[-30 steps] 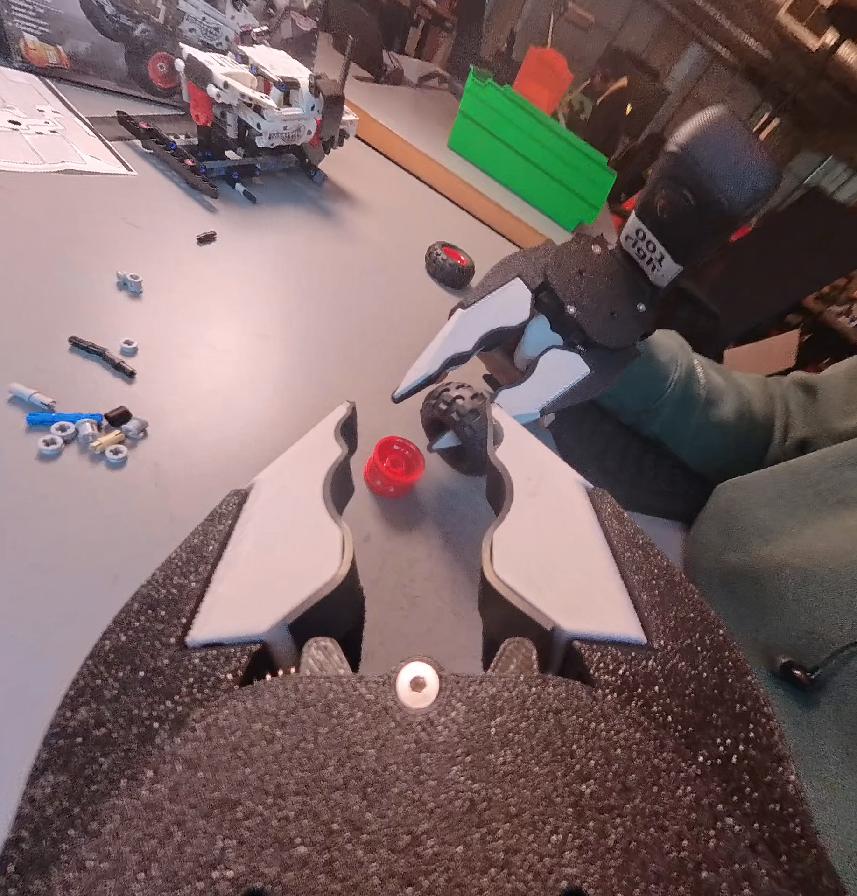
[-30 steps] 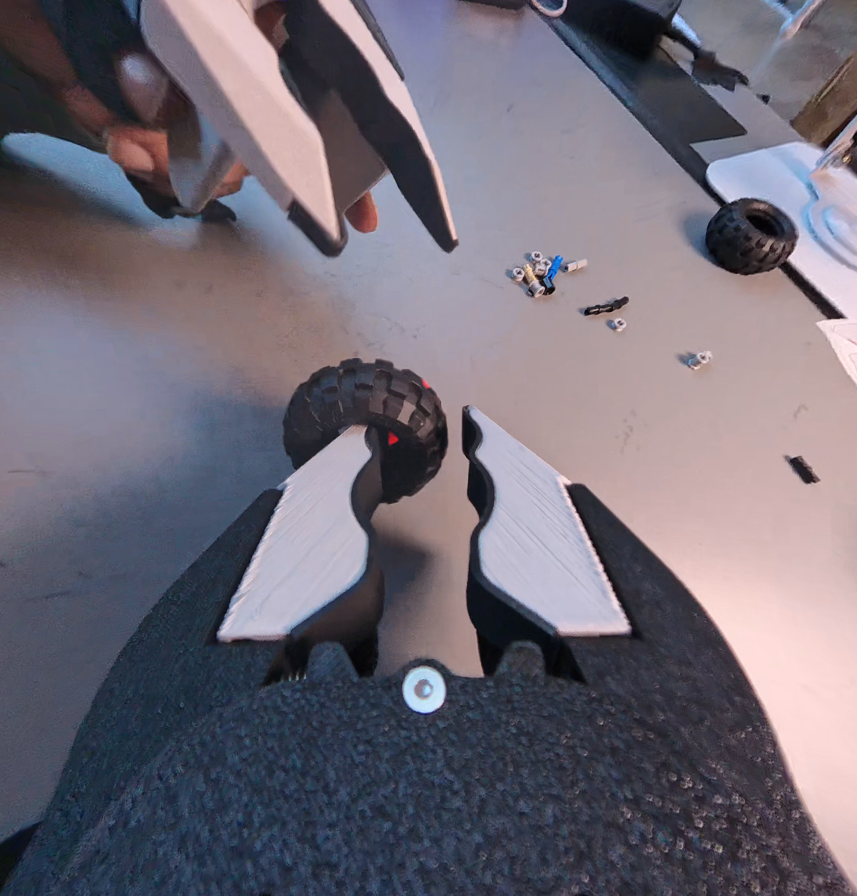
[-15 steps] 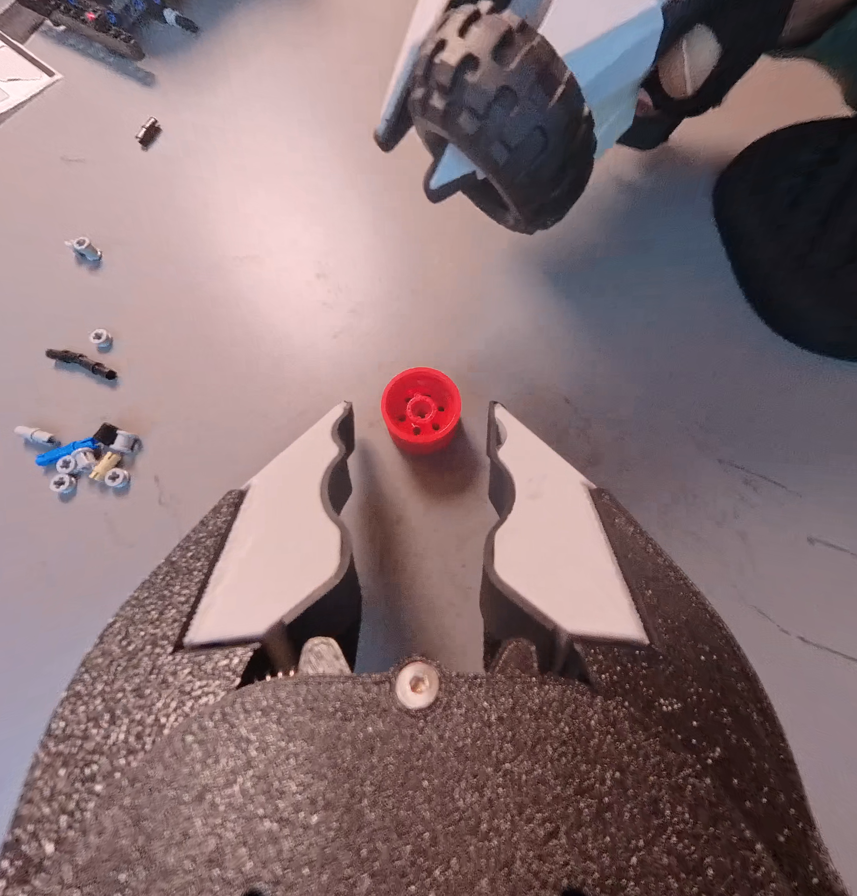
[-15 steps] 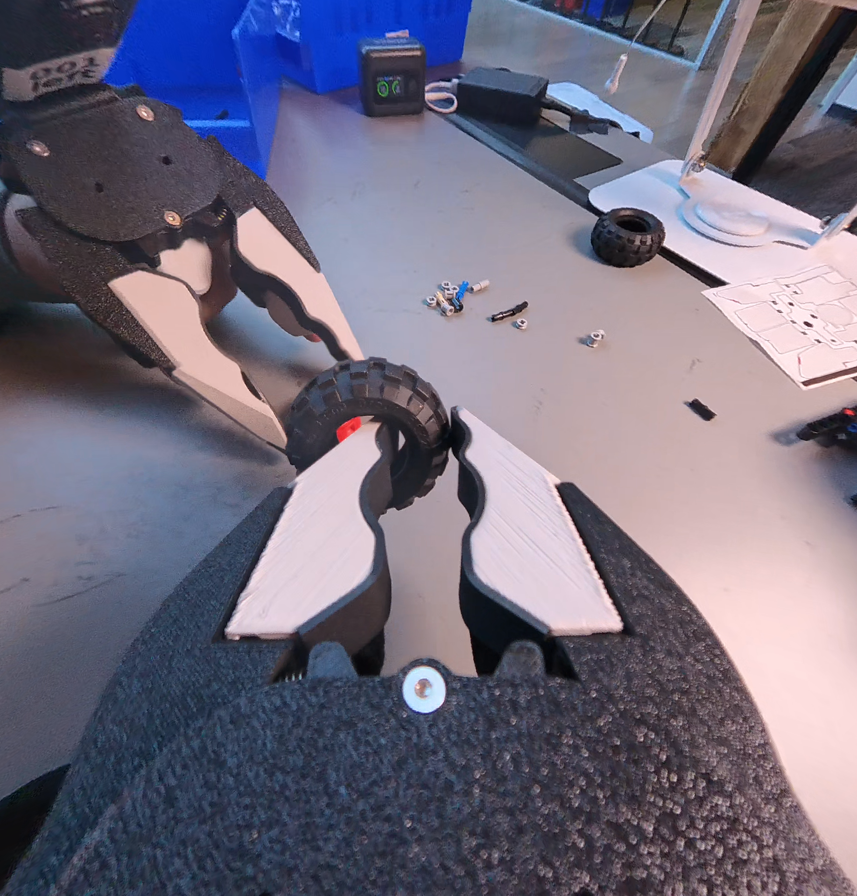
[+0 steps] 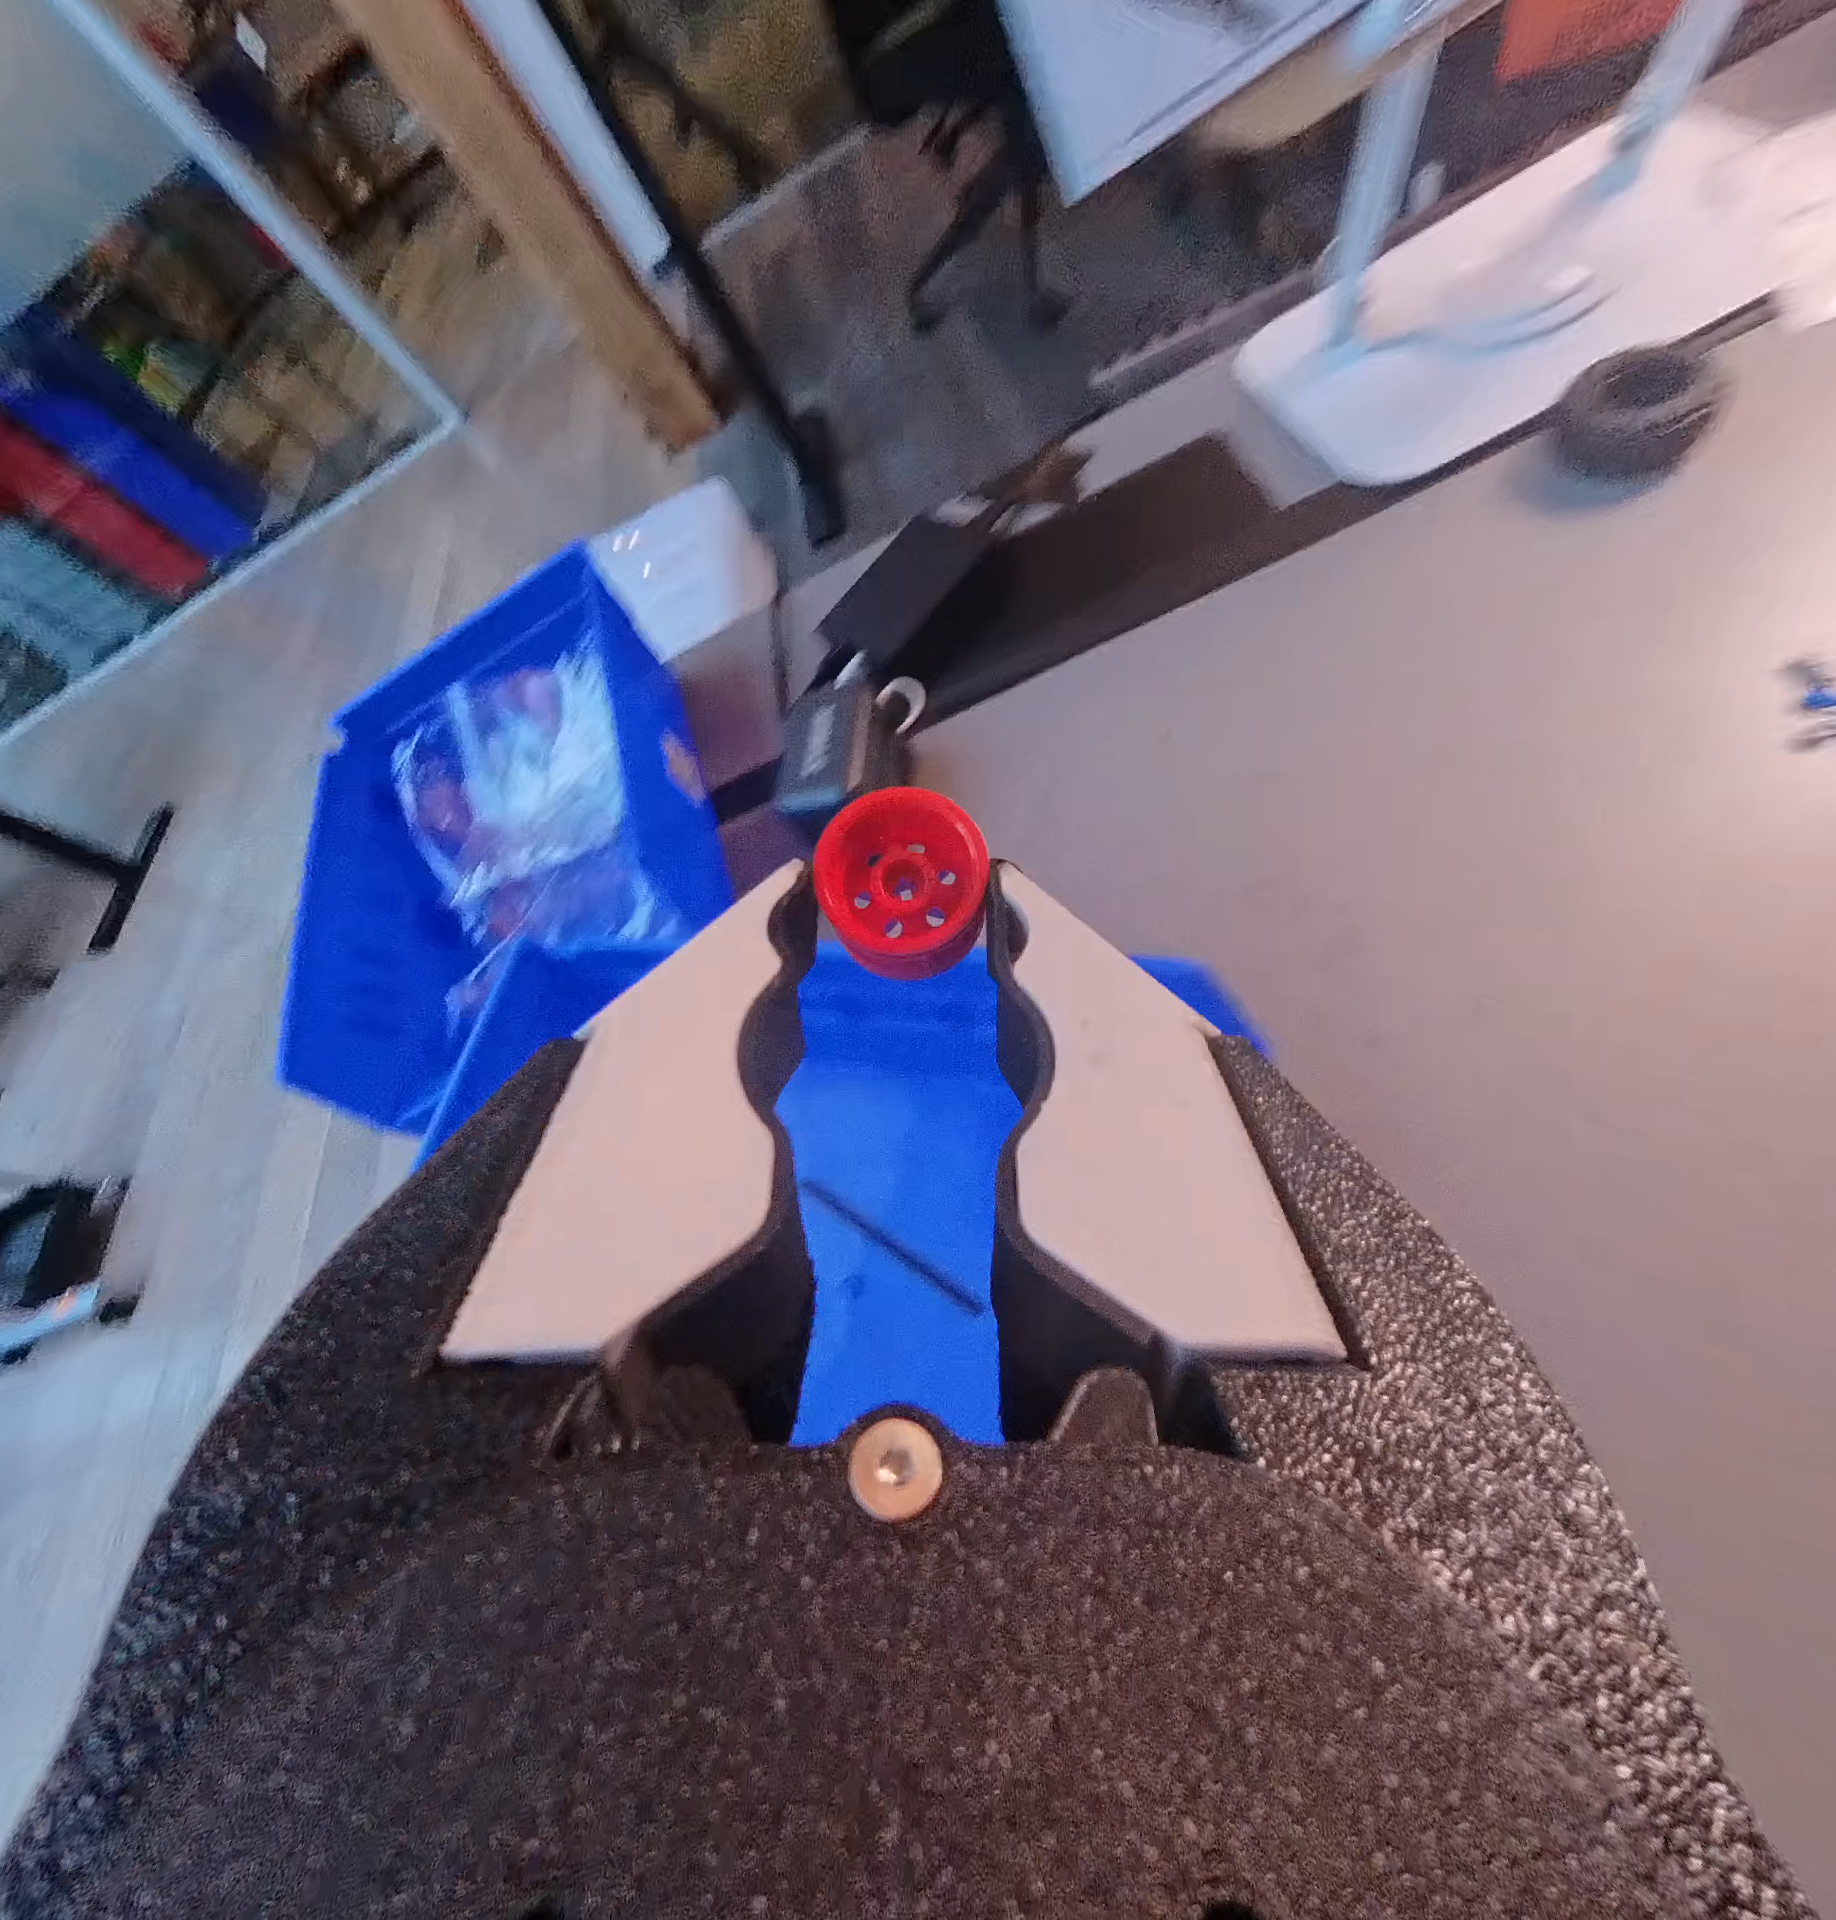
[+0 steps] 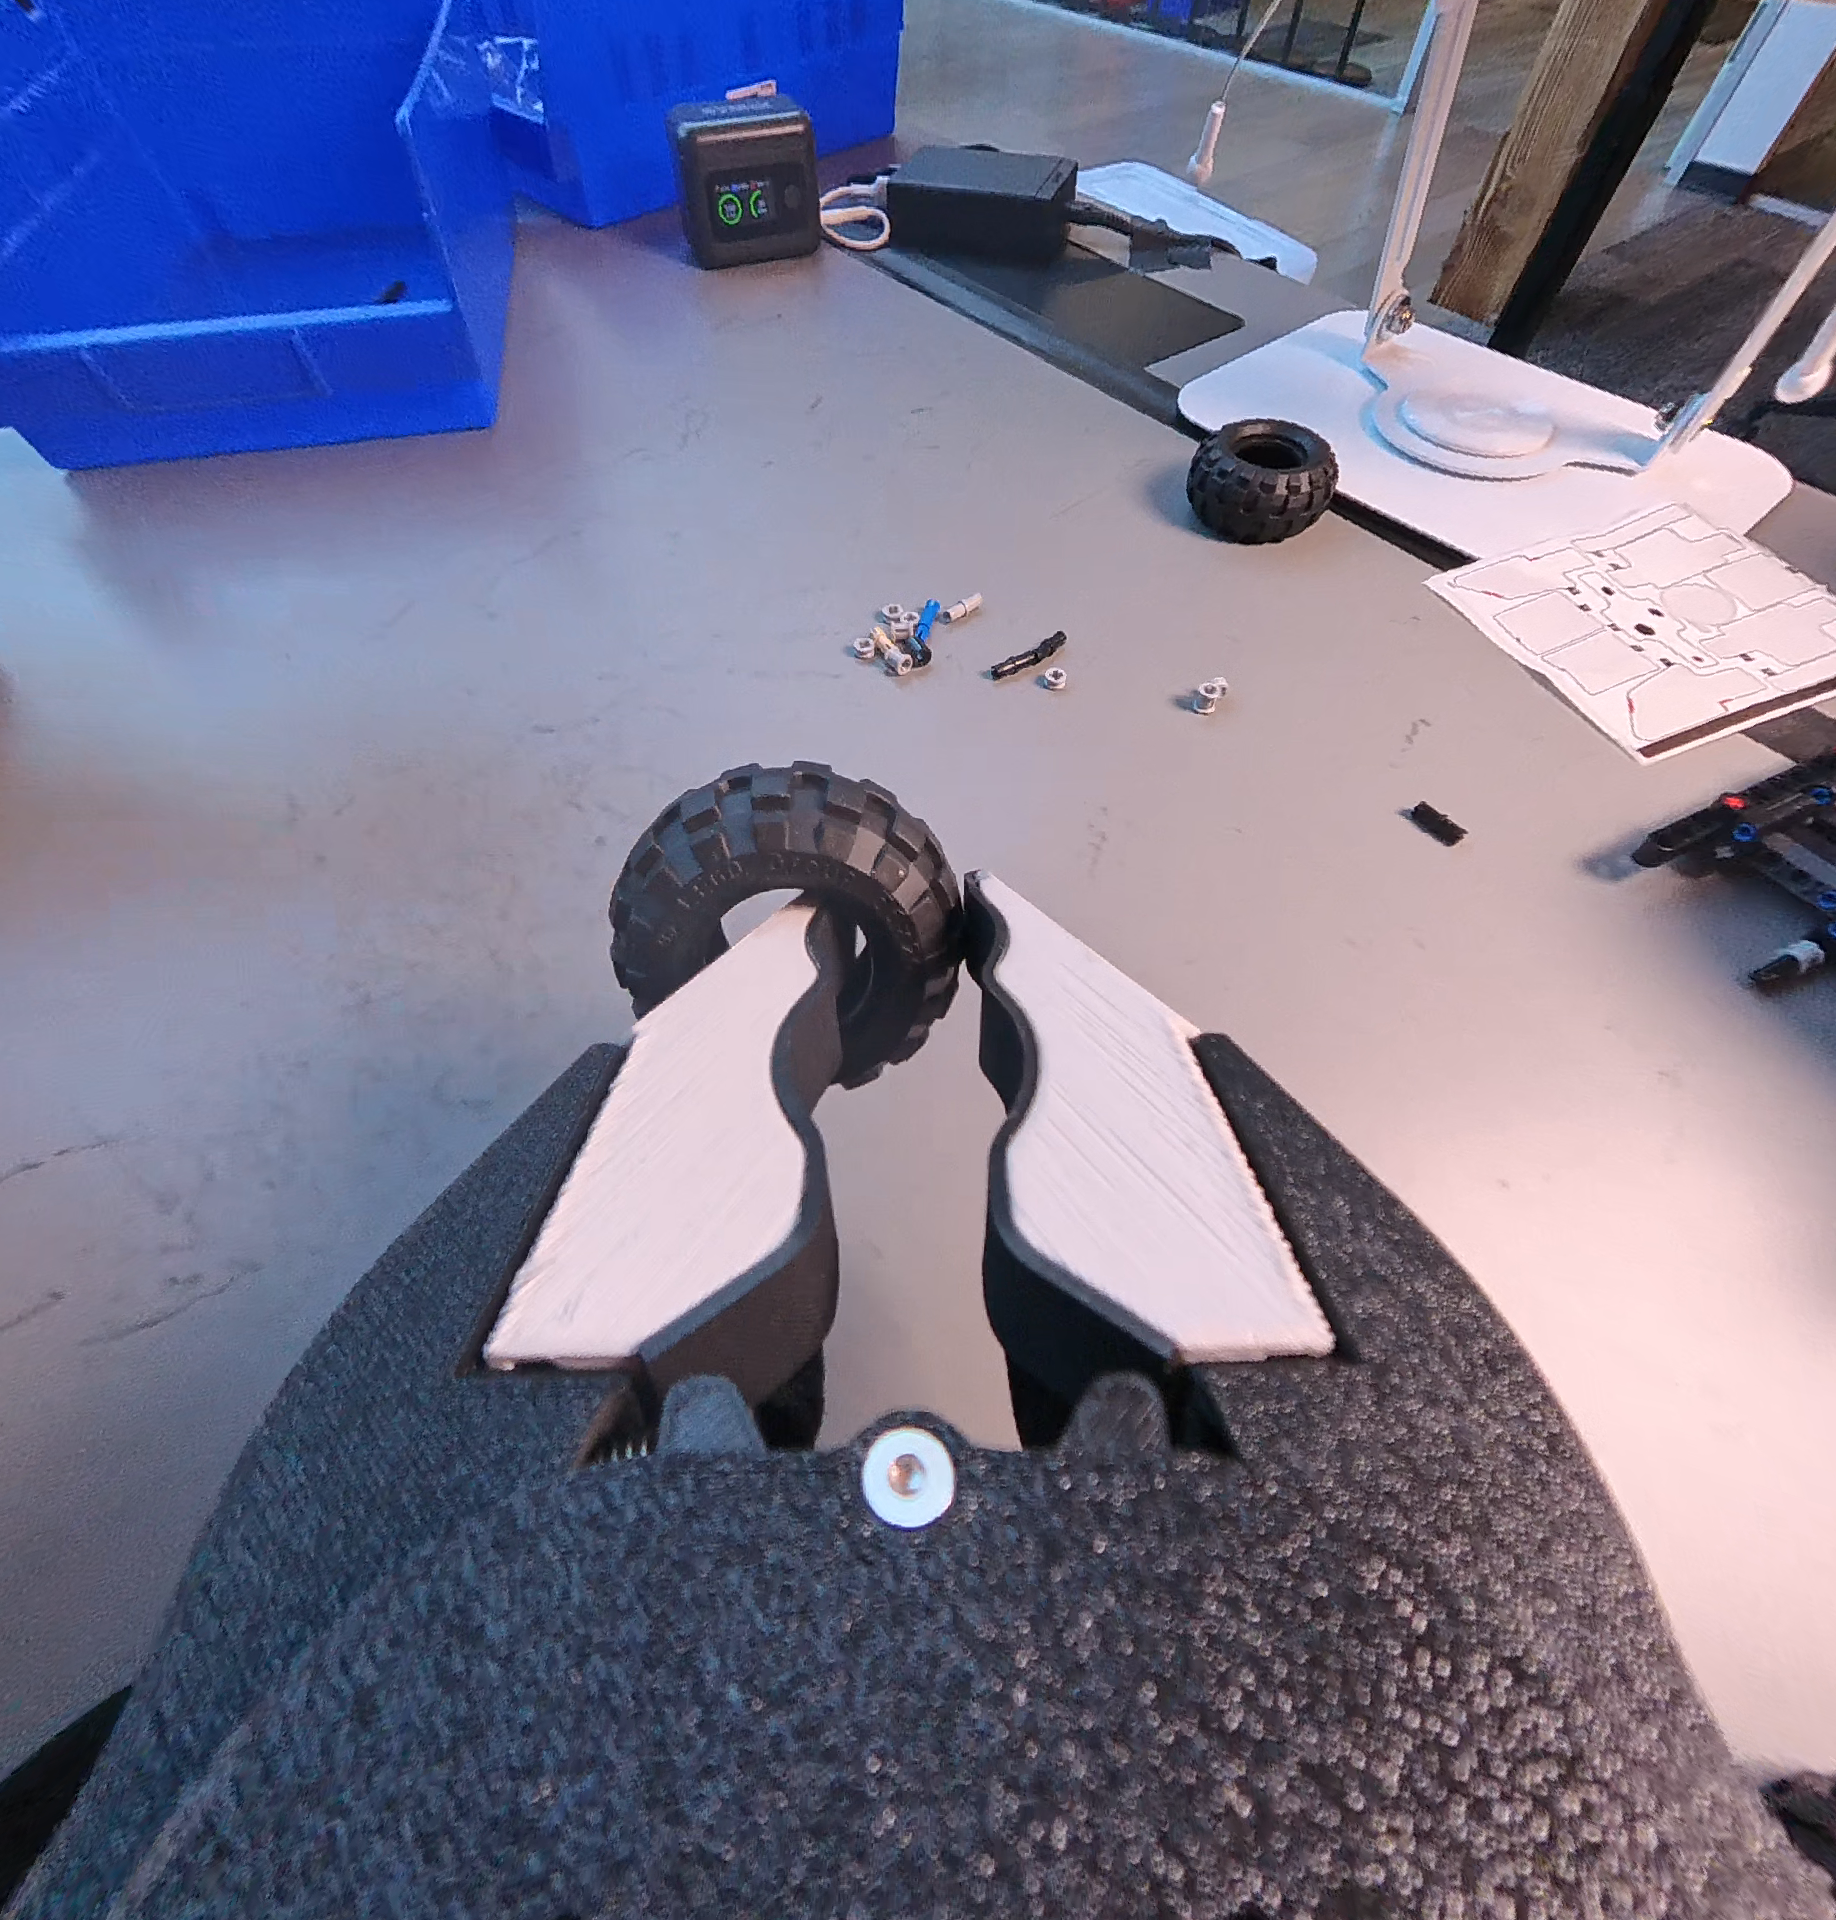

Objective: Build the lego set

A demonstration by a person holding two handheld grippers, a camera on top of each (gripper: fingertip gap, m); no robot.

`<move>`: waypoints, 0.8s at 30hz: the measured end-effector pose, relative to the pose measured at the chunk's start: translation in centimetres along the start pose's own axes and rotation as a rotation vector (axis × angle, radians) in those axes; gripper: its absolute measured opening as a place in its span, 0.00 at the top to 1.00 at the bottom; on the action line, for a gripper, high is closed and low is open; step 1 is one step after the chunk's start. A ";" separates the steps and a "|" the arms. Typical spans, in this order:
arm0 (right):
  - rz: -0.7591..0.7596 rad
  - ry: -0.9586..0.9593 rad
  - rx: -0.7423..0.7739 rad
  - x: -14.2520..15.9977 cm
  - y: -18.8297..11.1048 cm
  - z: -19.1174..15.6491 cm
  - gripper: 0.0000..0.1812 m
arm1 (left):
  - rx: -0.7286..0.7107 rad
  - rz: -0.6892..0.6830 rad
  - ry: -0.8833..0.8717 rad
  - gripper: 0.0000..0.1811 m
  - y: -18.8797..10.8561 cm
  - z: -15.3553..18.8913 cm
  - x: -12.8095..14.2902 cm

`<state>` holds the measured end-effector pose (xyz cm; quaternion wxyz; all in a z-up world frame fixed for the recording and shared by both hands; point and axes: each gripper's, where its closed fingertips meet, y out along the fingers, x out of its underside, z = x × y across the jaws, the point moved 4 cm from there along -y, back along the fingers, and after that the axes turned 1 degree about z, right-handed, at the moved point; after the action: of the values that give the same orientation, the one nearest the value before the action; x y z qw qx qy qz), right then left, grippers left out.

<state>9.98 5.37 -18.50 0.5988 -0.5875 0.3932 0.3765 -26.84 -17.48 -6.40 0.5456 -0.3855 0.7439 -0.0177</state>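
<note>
Wheel assembly: rim and tyre held apart.
The left gripper (image 5: 901,883) pinched the red rim (image 5: 901,896); the right gripper (image 6: 888,904) clamped the black tyre (image 6: 789,883) wall above the bench (image 6: 374,727). Next, probably align and press them together.

The left wrist view is smeared by motion: the shelves (image 5: 114,416), the blue bin (image 5: 498,831) with its clear bag, and a black tyre (image 5: 1641,410) far off on the counter (image 5: 1465,831) show no detail. In the right wrist view, the dark lego frame (image 6: 1787,831) is cut by the right edge. The small loose pieces (image 6: 909,636) are too tiny to identify.
</note>
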 end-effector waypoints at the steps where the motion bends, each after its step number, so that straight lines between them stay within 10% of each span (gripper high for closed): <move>1: -0.006 0.001 -0.011 0.0 0.1 -0.2 0.90 | -0.031 -0.088 -0.021 0.84 0.9 -2.6 1.5; 7: -0.032 -0.013 -0.008 0.3 0.2 -0.8 0.91 | -0.064 -0.358 -0.088 0.84 5.0 -8.9 7.8; 14: -0.033 0.005 -0.001 0.5 0.5 -0.8 0.91 | -0.071 -0.128 -0.092 0.64 3.9 -7.3 3.3; 24: 0.043 0.009 -0.058 -0.8 1.2 -2.4 0.91 | 0.776 0.303 -0.248 0.66 -1.9 12.7 -3.7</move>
<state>8.44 2.98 -18.25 0.5712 -0.5979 0.3974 0.3979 -14.96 -11.61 -7.75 0.7318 -0.0374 0.6590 -0.1694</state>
